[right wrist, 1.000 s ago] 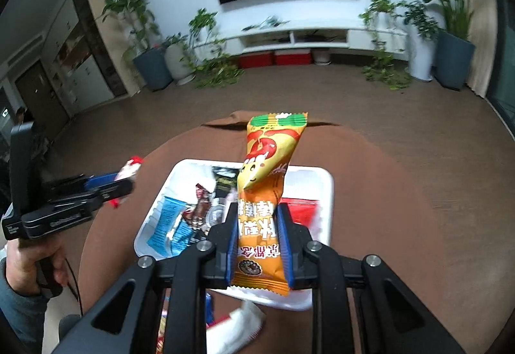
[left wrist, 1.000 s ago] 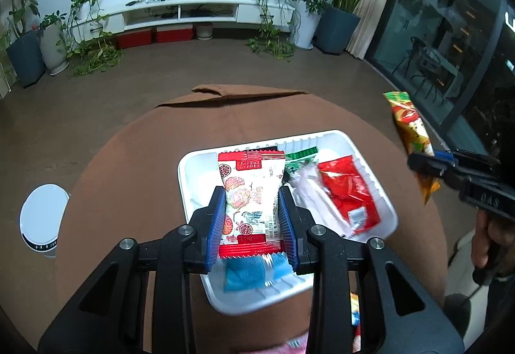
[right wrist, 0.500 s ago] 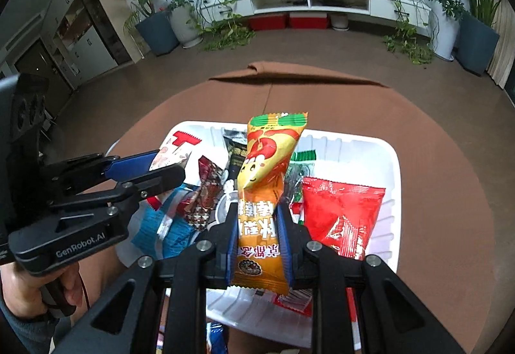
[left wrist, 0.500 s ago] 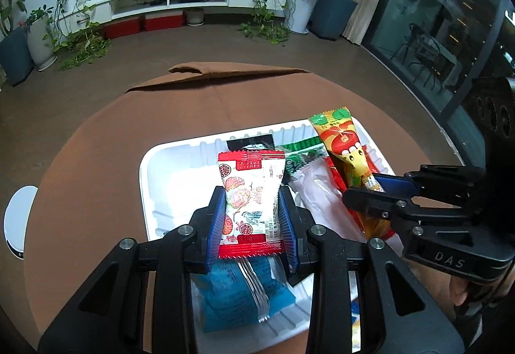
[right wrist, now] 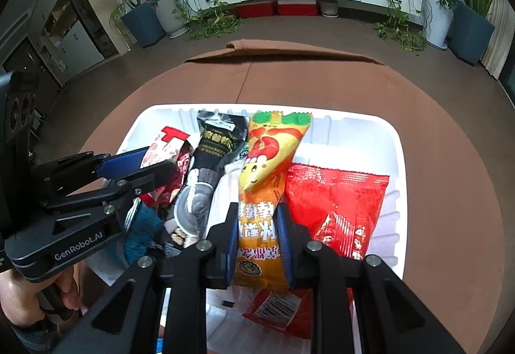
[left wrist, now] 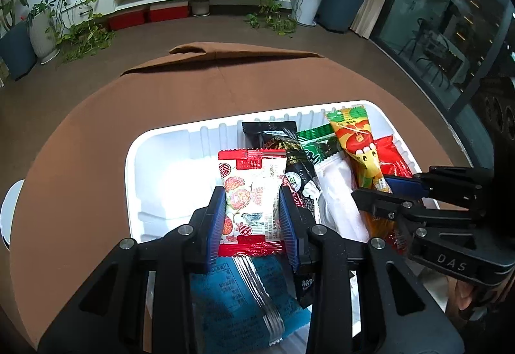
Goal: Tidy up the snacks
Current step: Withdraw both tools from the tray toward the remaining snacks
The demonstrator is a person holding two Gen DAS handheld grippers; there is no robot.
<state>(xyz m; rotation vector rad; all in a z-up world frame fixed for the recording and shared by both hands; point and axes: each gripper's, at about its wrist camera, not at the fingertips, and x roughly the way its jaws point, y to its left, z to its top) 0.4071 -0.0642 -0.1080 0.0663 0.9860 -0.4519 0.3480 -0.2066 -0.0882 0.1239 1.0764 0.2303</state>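
left gripper clamped on red/white pack over tray at 6 o'clock, w/ blue pack under it, right gripper clamped on orange pack over tray mid, red bag at its 3 o'clock, black pack at 10, all on brown table.

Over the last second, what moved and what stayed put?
Both grippers came down over the white tray. The right gripper brought its orange packet from beside the table into the tray; the left gripper lowered its red-and-white packet. Both jaws stayed clamped; tray unmoved.
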